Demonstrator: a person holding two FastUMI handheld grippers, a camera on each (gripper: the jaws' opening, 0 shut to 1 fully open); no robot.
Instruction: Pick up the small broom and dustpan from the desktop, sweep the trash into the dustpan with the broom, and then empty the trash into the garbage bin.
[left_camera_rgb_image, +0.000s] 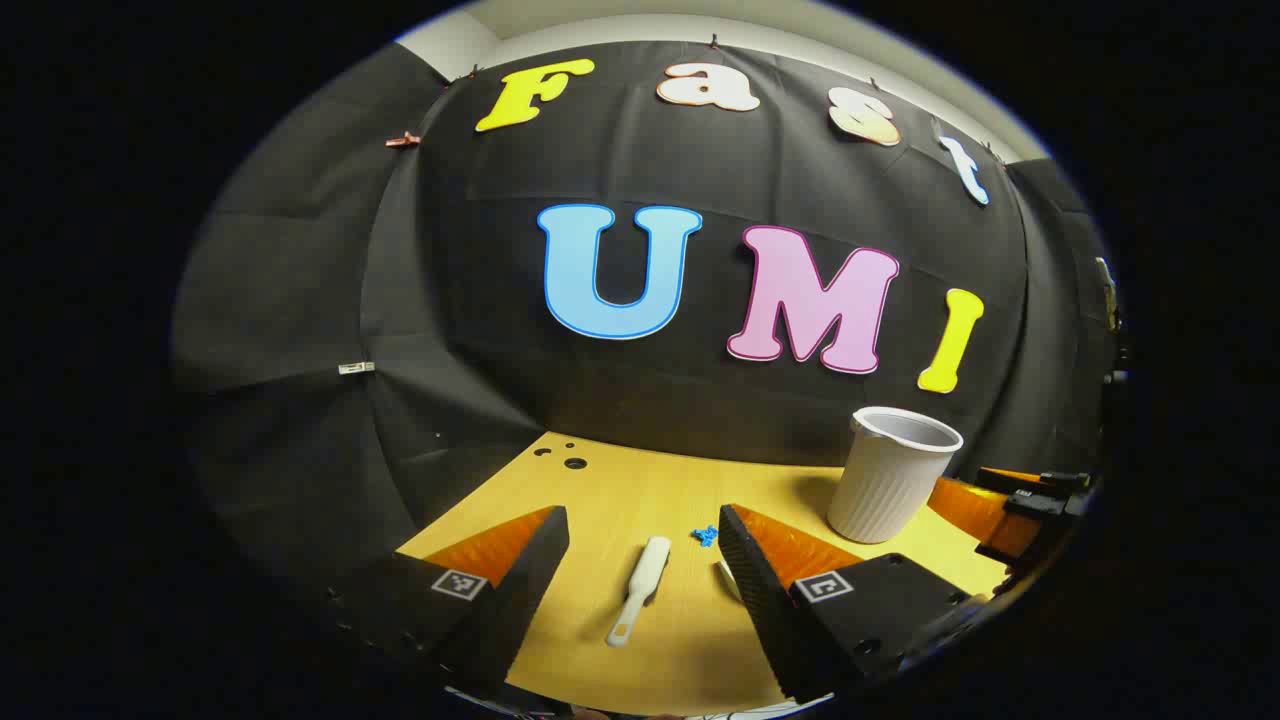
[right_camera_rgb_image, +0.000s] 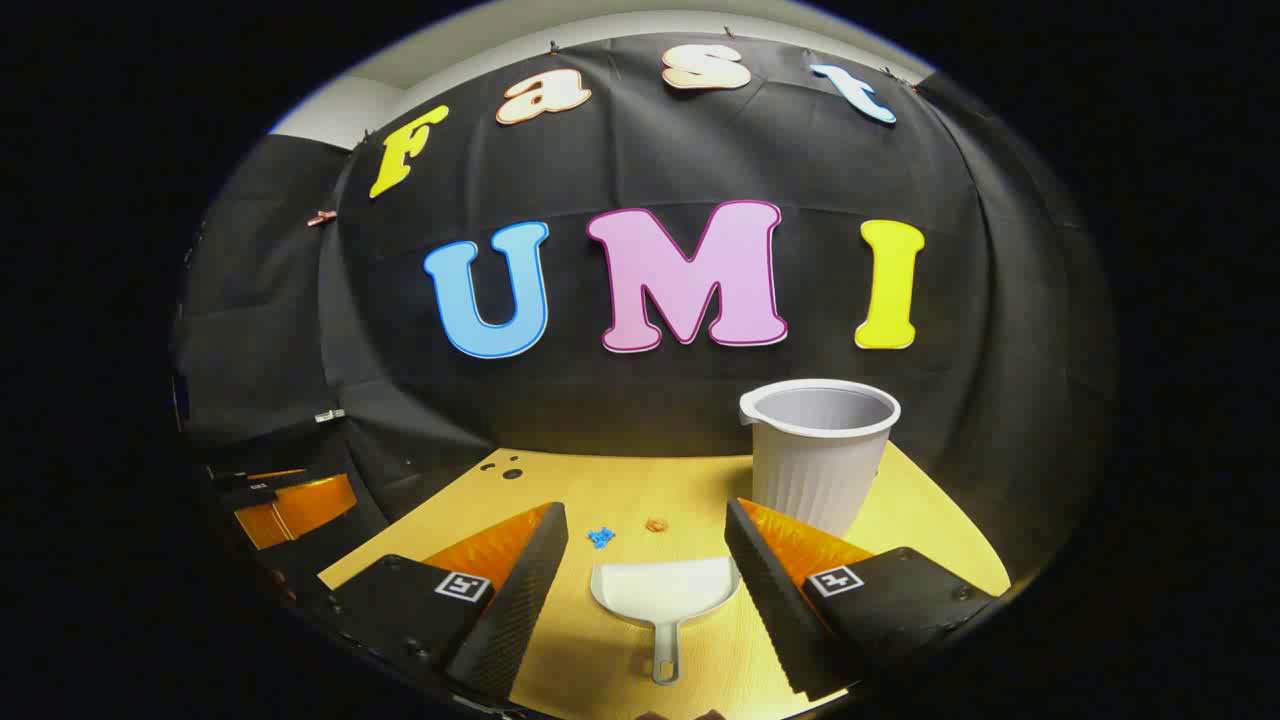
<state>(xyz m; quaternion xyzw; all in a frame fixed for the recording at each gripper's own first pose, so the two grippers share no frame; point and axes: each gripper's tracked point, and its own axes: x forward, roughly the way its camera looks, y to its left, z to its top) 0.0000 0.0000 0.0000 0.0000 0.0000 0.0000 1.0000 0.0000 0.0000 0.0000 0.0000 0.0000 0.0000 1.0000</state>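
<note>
Both sets of tongs hang open and empty over the desk. Between the left gripper (left_camera_rgb_image: 640, 590) fingers lies the small broom (left_camera_rgb_image: 638, 590), handle nearest; between the right gripper (right_camera_rgb_image: 650, 590) fingers lies the dustpan (right_camera_rgb_image: 665, 598), handle nearest too. Both look like light, stiff, slippery plastic, best pinched on the handles. Beyond lie blue trash (right_camera_rgb_image: 600, 537) and an orange scrap (right_camera_rgb_image: 656, 524), then the garbage bin (right_camera_rgb_image: 820, 455), ahead to the right.

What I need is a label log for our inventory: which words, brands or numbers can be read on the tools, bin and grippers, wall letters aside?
Broom: no text.
Dustpan: no text.
Garbage bin: plain ribbed white, no text.
Left gripper and right gripper: square black-and-white markers, a pattern, no words.
White tag on the cloth: too small to read.
</note>
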